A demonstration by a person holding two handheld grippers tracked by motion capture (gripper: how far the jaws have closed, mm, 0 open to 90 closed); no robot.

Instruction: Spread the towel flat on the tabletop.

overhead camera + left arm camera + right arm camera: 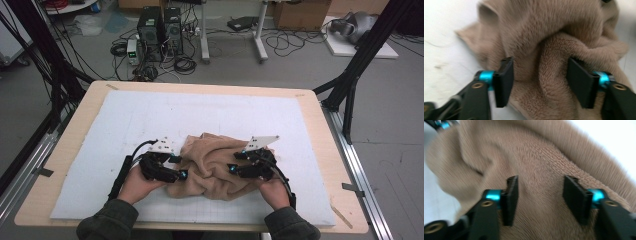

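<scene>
A crumpled tan fleece towel [215,165] lies on the white mat near the front of the table. My left gripper [182,174] reaches into the towel's left side. In the left gripper view its jaws [540,82] stand half apart astride a raised fold of the towel [544,37]. My right gripper [235,167] comes in at the towel's right side. In the right gripper view its jaws [540,197] are half apart over a smooth stretch of the towel [536,157], with no fold pinched between them. The pictures are blurred.
The white mat [200,110] covers most of the wooden table [320,130]. Black frame posts stand at both sides. On the floor beyond the table are computer towers [160,30], cables and boxes.
</scene>
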